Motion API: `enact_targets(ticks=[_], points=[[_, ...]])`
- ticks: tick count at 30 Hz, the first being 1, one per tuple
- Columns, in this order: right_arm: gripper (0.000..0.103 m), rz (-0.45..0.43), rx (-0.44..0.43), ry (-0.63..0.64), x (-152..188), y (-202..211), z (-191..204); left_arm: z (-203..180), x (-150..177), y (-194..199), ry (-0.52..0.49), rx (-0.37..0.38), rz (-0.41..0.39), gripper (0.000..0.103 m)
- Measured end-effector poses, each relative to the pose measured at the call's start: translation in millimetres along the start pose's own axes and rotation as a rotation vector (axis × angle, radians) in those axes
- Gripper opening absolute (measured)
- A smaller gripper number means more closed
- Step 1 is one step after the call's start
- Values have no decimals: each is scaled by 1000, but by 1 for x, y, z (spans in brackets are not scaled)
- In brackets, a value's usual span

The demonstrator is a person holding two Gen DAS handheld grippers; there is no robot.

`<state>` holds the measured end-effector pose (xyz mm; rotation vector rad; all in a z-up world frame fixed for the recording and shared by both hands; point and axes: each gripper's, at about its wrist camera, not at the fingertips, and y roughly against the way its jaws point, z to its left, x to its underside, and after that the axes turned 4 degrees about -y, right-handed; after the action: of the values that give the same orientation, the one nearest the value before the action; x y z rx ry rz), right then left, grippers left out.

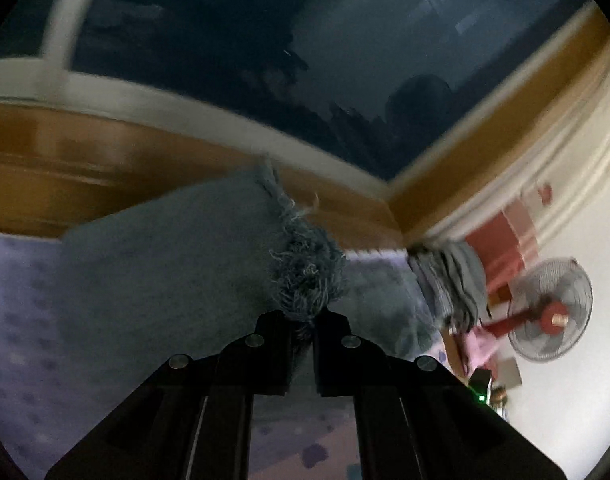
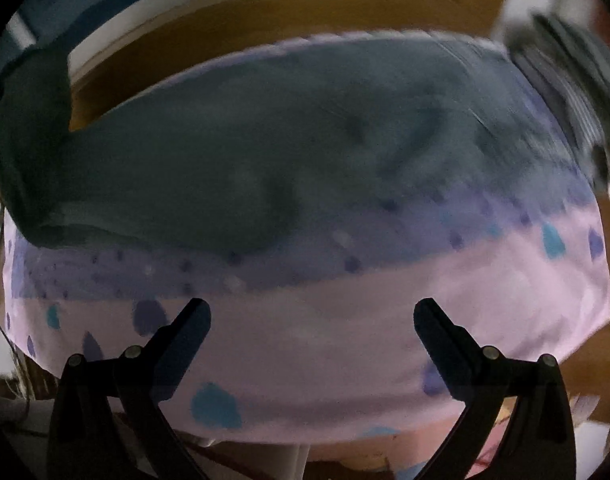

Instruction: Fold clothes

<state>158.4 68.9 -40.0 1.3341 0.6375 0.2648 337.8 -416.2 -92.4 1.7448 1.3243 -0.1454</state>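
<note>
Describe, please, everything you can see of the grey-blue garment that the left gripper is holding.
The grey-blue garment looks like soft, faded denim-like cloth with a frayed, thready edge. The left gripper is shut on that frayed edge and lifts it, so one part stands raised. In the right wrist view the rest lies spread and creased across the lilac and pink spotted sheet. The right gripper is open and does not touch it.
</note>
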Motion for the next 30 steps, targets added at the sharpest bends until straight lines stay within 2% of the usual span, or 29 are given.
enact_targets(ticks=[2, 4, 6, 8, 11, 12, 13, 14, 15, 16, 17, 19, 20, 21, 22, 24, 26, 29, 30], points=[[103, 19, 3, -35, 8, -5, -18, -29, 9, -15, -13, 13, 17, 7], [103, 46, 5, -56, 14, -9, -34, -33, 26, -56, -54, 10, 108, 9], [103, 61, 1, -55, 16, -10, -41, -28, 46, -93, 20, -3, 265, 15], [103, 62, 0, -46, 14, -8, -45, -25, 51, -90, 101, 33, 305, 20], [103, 40, -3, -24, 7, 1, -42, -16, 42, -54, 159, 135, 276, 26], [103, 30, -8, -19, 3, 5, -39, -7, 35, -40, 182, 141, 244, 29], [103, 20, -13, -15, -1, 8, -36, 2, 28, -26, 204, 146, 212, 37], [103, 9, -27, -5, -5, 11, -28, 16, 22, -9, 209, 116, 176, 44], [103, -6, -48, 10, -10, 12, -18, 30, 16, 8, 213, 84, 140, 56], [103, -28, -79, 34, -16, 16, -2, 45, 10, 19, 205, 25, 116, 61], [103, -54, -116, 60, -23, 21, 16, 67, 7, 26, 200, -62, 98, 61], [103, -108, -202, 117, -43, 23, 58, 98, 7, 36, 198, -161, 76, 61], [103, -135, -244, 145, -52, 24, 79, 117, 10, 36, 202, -235, 90, 61], [103, -134, -230, 167, -53, 14, 92, 135, 14, 36, 207, -307, 106, 60], [103, -132, -217, 190, -54, 4, 105, 152, 19, 32, 217, -347, 138, 60], [103, -128, -189, 234, -56, -17, 132, 171, 27, 24, 250, -352, 175, 60], [103, -124, -161, 278, -57, -37, 159, 176, 33, 21, 285, -280, 176, 60], [103, -118, -119, 345, -59, -68, 199, 166, 35, 20, 240, -205, 158, 60], [103, -116, -105, 367, -60, -78, 212, 165, 36, 16, 223, -216, 168, 60]])
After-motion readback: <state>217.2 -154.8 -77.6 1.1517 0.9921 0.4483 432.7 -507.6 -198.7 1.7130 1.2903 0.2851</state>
